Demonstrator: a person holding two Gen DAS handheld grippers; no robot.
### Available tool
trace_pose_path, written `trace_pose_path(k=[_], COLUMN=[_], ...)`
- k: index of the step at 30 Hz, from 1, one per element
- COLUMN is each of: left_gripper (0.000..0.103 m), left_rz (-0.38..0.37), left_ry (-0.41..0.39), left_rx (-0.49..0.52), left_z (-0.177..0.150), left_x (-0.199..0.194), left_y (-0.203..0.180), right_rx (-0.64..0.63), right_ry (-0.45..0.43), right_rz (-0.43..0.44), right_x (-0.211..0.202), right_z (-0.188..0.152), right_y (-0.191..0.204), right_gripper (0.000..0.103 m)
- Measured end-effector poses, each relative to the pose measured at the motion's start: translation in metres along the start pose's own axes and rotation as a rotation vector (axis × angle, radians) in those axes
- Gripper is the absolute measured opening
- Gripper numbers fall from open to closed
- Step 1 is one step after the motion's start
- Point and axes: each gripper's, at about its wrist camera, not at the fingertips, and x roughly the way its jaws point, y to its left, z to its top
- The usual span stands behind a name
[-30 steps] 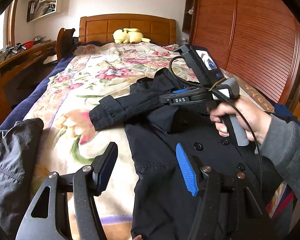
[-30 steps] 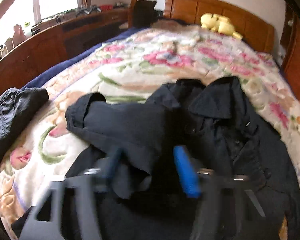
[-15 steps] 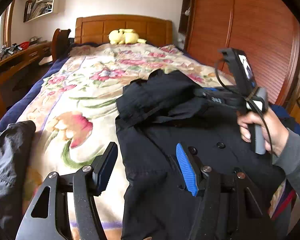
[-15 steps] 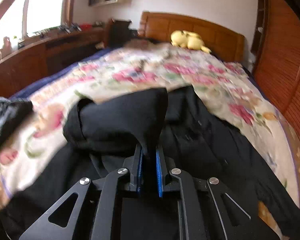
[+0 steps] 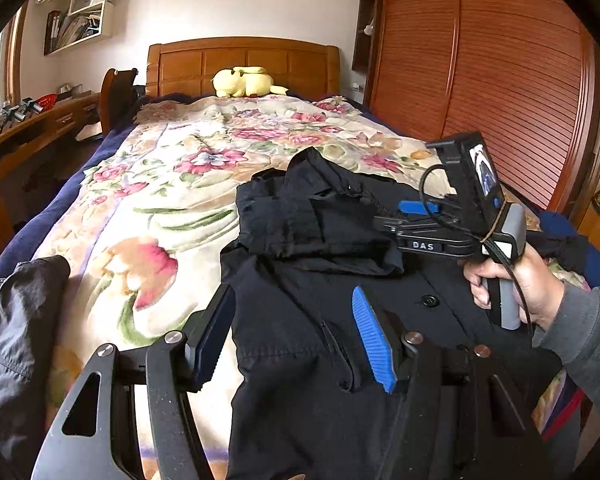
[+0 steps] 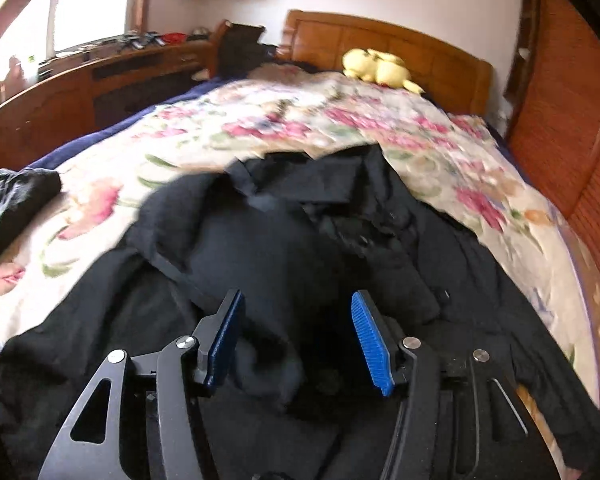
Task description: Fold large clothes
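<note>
A black coat [image 5: 340, 320] lies spread on the bed [image 5: 172, 184], its buttons up and one sleeve [image 5: 316, 224] folded across the chest — the fabric there is bunched and creased. The right gripper [image 6: 296, 340] is opening above this sleeve; the pads do not press the cloth. The left gripper [image 5: 292, 340] hangs over the coat's edge with its fingers apart, holding nothing. The bed has a flowered blanket [image 5: 188, 160], a wooden headboard [image 5: 244, 64] and a yellow soft toy [image 5: 248, 82]. A wooden wardrobe [image 5: 500, 72] stands beside it.
</note>
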Motion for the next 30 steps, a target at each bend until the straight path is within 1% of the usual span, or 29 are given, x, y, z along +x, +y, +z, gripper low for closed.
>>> trace_pose_path(k=[4, 8, 11, 12, 13, 14, 15, 16, 17, 19, 22, 25, 28, 30], left_gripper=[0.062, 0.062, 0.062, 0.062, 0.062, 0.062, 0.062, 0.062, 0.062, 0.062, 0.062, 0.062, 0.062, 0.062], left_rz=[0.007, 0.014, 0.018, 0.019, 0.019, 0.018, 0.017, 0.017, 0.021, 0.019, 0.015, 0.009, 0.006, 0.004], left_ry=[0.0, 0.004, 0.008, 0.009, 0.009, 0.007, 0.006, 0.007, 0.013, 0.014, 0.013, 0.018, 0.025, 0.032], left_rx=[0.0, -0.004, -0.005, -0.004, -0.004, -0.005, -0.005, -0.005, -0.004, 0.0, 0.006, 0.008, 0.018, 0.021], left_z=[-0.001, -0.001, -0.002, -0.002, -0.002, -0.002, -0.002, -0.003, -0.003, -0.002, -0.002, -0.004, -0.007, -0.009], left_x=[-0.001, -0.002, -0.002, -0.002, -0.002, -0.002, -0.002, -0.002, -0.001, -0.002, -0.004, -0.005, -0.007, -0.008], left_y=[0.0, 0.001, 0.002, 0.002, 0.003, 0.003, 0.003, 0.003, 0.003, 0.002, -0.001, -0.007, -0.016, -0.023], right_rx=[-0.047, -0.094, -0.132, -0.154, -0.168, -0.176, -0.18, -0.173, -0.157, -0.104, -0.039, 0.033, 0.107, 0.132], right_ry=[-0.008, 0.047, 0.112, 0.141, 0.161, 0.168, 0.171, 0.163, 0.144, 0.084, -0.005, -0.083, -0.112, -0.116], right_rz=[0.063, 0.101, 0.086, 0.051, 0.019, 0.008, 0.001, -0.002, 0.001, 0.011, 0.024, 0.021, 0.024, 0.019], right_x=[0.011, 0.044, 0.076, 0.086, 0.093, 0.098, 0.102, 0.102, 0.101, 0.088, 0.063, 0.027, -0.002, -0.017], right_z=[0.006, 0.01, 0.012, 0.011, 0.011, 0.011, 0.011, 0.013, 0.014, 0.016, 0.013, 0.005, -0.015, -0.03], right_y=[0.014, 0.027, 0.033, 0.035, 0.035, 0.035, 0.032, 0.03, 0.026, 0.014, -0.001, -0.02, -0.039, -0.049], right_gripper=[0.057, 0.057, 0.057, 0.057, 0.048, 0.033, 0.027, 0.014, 0.01, 0.008, 0.008, 0.008, 0.008, 0.008])
